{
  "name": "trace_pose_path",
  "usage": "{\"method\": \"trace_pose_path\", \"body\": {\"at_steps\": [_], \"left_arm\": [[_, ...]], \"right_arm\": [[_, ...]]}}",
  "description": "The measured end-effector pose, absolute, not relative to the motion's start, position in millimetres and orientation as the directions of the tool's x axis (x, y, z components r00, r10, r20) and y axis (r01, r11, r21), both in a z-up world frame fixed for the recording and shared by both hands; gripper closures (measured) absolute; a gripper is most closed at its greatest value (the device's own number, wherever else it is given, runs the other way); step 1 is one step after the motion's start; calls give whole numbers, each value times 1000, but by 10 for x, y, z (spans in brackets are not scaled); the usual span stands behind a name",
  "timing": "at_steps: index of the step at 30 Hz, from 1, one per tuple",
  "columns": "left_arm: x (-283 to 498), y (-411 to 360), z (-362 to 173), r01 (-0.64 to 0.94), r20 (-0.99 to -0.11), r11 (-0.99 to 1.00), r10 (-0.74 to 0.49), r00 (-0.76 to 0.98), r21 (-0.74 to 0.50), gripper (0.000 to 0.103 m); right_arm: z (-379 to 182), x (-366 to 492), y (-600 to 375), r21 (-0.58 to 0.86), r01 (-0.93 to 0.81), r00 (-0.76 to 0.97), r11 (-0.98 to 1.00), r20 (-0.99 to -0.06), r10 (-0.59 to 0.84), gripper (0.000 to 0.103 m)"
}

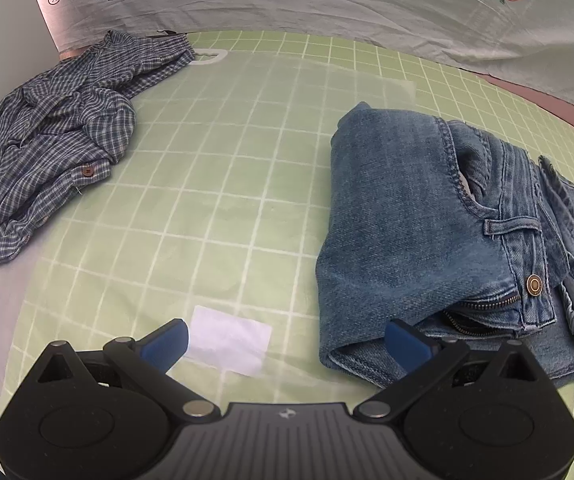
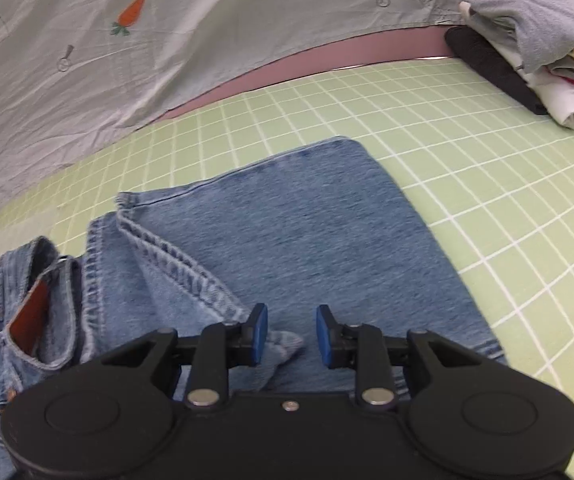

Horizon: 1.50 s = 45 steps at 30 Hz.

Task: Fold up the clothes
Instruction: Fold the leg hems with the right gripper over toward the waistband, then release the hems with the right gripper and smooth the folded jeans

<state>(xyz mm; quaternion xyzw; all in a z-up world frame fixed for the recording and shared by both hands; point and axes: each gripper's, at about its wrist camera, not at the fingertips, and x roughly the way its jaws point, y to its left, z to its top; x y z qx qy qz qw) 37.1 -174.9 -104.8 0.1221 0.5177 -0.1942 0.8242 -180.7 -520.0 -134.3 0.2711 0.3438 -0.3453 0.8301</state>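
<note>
Denim jeans [image 2: 307, 232] folded flat | left tongs [image 1: 287, 346] spread wide | right tongs [image 2: 291, 336] parted, empty

Both wrist views look forward and down, low over the green grid worktop [image 1: 247, 168]. The folded jeans [image 1: 407, 240] are shared, lying right in the left view and close beneath the right view.

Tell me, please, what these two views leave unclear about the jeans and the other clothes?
- Jeans: left wrist view, legs cut off by the right edge.
- Jeans waist: right wrist view, partly hidden behind the right tongs.
- Folded pile: right wrist view, cut off by the edge; item count unclear.
- Plaid shirt: crumpled, layout unreadable.
</note>
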Motion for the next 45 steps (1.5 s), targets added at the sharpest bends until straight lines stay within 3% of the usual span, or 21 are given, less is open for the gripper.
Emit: {"method": "trace_pose_path", "body": {"at_steps": [3,9,12,16,19,22,25,29,31,34,45], "left_arm": [[372,-1747,-1046,446,-900,895,-194,390,1,0],[377,-1719,-1054,443,-902,896,-193,386,-2,0],[380,-1701,-1065,442,-904,897,-191,383,-2,0],[387,-1671,-1083,437,-906,899,-187,379,-3,0],[394,-1658,-1100,434,-909,901,-183,374,-3,0],[393,-1659,-1110,433,-911,901,-180,370,-2,0],[387,-1671,-1117,432,-913,902,-175,367,1,0],[386,-1700,-1125,415,-915,910,-172,364,-6,0],[394,-1717,-1136,399,-916,917,-173,363,-15,0],[424,-1747,-1183,360,-916,932,-172,361,-34,0],[478,-1806,-1177,282,-903,956,-188,387,-78,0]], "right_arm": [[-1305,-1739,-5009,311,702,604,640,-736,-305,75],[-1167,-1590,-4655,371,573,685,730,-707,-178,75],[-1043,-1594,-4617,360,580,698,731,-682,-218,74],[-921,-1645,-4681,315,664,672,678,-649,-356,51],[-1021,-1597,-4761,207,740,572,640,-695,-436,42],[-1236,-1521,-4783,111,769,466,629,-771,-433,38],[-1407,-1469,-4591,84,728,457,681,-799,-391,25],[-1444,-1376,-4330,-82,660,413,747,-791,-452,26],[-1370,-1420,-4378,-58,648,429,759,-796,-427,22],[-1238,-1592,-4509,-14,662,458,750,-785,-418,7],[-1228,-2086,-5025,-18,731,399,682,-800,-448,3]]}}
